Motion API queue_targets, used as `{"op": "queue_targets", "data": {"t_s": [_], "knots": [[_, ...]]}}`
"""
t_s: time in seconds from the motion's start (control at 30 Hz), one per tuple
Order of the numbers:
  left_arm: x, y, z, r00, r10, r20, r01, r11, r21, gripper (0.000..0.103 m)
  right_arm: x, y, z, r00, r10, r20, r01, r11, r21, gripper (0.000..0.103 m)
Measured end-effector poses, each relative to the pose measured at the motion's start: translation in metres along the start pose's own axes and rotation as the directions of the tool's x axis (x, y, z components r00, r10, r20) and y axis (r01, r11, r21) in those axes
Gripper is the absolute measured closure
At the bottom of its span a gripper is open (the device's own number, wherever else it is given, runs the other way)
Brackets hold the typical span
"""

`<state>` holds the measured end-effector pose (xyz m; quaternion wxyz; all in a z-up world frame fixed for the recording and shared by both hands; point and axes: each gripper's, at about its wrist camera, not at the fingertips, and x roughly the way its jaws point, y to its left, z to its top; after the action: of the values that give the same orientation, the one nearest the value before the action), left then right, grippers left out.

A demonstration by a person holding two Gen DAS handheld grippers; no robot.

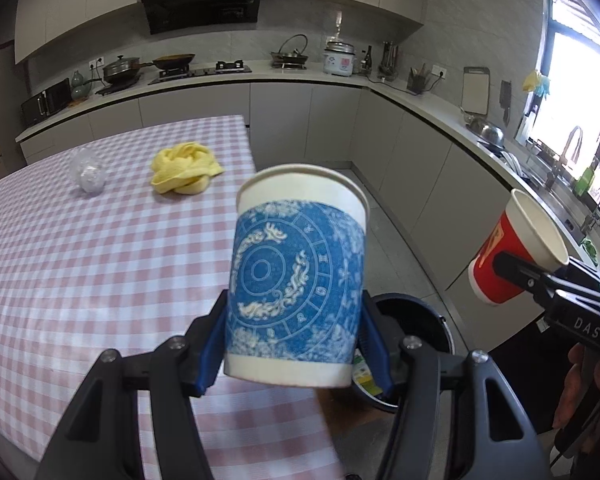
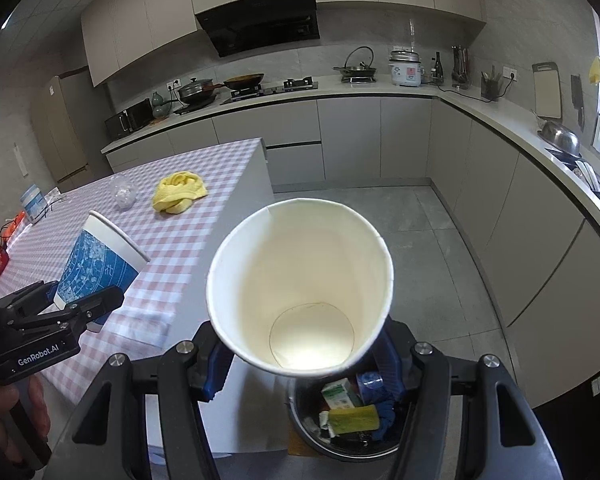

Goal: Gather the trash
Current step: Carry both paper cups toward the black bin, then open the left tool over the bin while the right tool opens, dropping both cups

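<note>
Left hand-held gripper point(image 1: 296, 354), smooth paper cup point(image 1: 298, 276) (blue-patterned)

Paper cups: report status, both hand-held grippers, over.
Left hand-held gripper clamps blue cup. Right hand-held gripper clamps red cup. Trash bin below, nothing blocking.

Left gripper point(image 1: 296, 344) clamps a blue-patterned paper cup point(image 1: 298, 276) above the checked table point(image 1: 80, 264), bin point(image 1: 420, 320) behind.

blue-and-white patterned cup point(image 1: 296, 280) | red cup point(image 1: 512, 248), white inside | pink-white checked tablecloth point(image 1: 80, 260) | yellow cloth point(image 1: 186, 167)
</note>
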<state>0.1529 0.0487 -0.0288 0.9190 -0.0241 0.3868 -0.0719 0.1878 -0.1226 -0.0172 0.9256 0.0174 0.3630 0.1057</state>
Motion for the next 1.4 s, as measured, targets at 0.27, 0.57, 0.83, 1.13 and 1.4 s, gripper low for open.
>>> {"op": "queue_targets", "data": {"t_s": [0.27, 0.57, 0.83, 1.13, 1.4], "knots": [[0.023, -0.056, -0.01, 0.998, -0.036, -0.045, 0.038, 0.999, 0.027, 0.042, -0.004, -0.058, -0.025, 0.999, -0.015, -0.041, 0.015, 1.0, 0.005, 0.04], [0.048, -0.106, -0.03, 0.99, -0.081, -0.112, 0.085, 0.996, 0.034, 0.042, 0.005, -0.095, -0.057, 0.994, -0.018, -0.109, 0.016, 1.0, -0.022, 0.04], [0.068, -0.124, -0.043, 0.982, -0.092, -0.163, 0.094, 0.996, 0.007, 0.042, 0.023, -0.113, -0.081, 0.986, -0.002, -0.168, -0.006, 0.999, -0.048, 0.04], [0.095, -0.137, -0.058, 0.966, -0.087, -0.243, 0.092, 0.996, 0.008, 0.042, 0.063, -0.126, -0.106, 0.968, 0.04, -0.248, -0.066, 0.993, -0.1, 0.04], [0.126, -0.141, -0.069, 0.952, -0.093, -0.291, 0.091, 0.996, -0.021, 0.042, 0.104, -0.132, -0.126, 0.945, 0.07, -0.321, -0.129, 0.977, -0.169, 0.04]]}}
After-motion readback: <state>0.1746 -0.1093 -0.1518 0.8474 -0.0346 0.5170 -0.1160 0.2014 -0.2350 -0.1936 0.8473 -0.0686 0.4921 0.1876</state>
